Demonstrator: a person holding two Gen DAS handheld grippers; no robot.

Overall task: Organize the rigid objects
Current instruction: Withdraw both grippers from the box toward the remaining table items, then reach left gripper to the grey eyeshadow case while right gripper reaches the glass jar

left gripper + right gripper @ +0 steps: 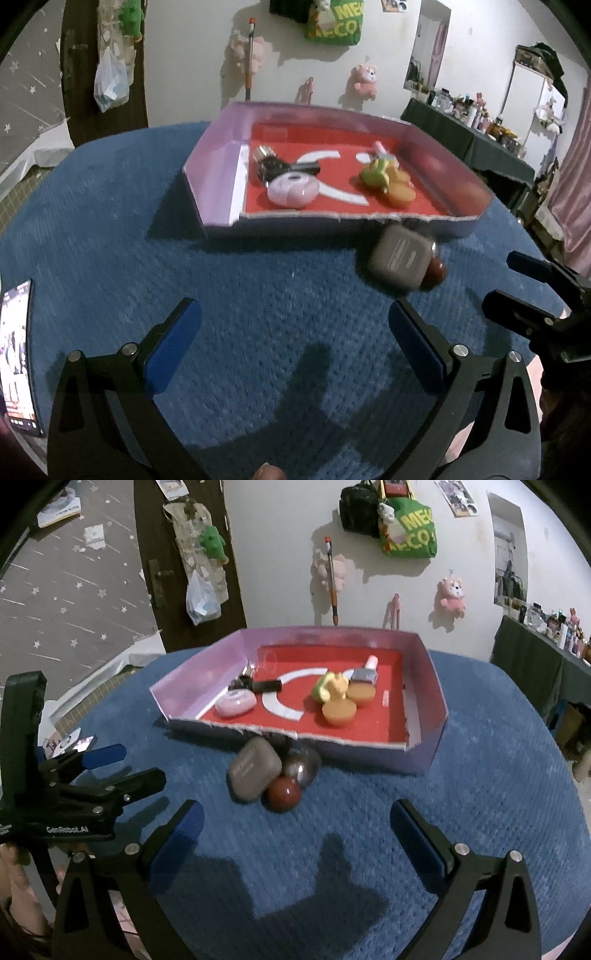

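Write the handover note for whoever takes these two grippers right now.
Left gripper: open, empty, over the blue cloth.
Right gripper: open, empty, facing the loose pile.
Done: pink round case, green toy, two tan discs and other small items lie in the red-floored box.
Left: grey case, red ball and a shiny round item sit outside, at the box's near wall.
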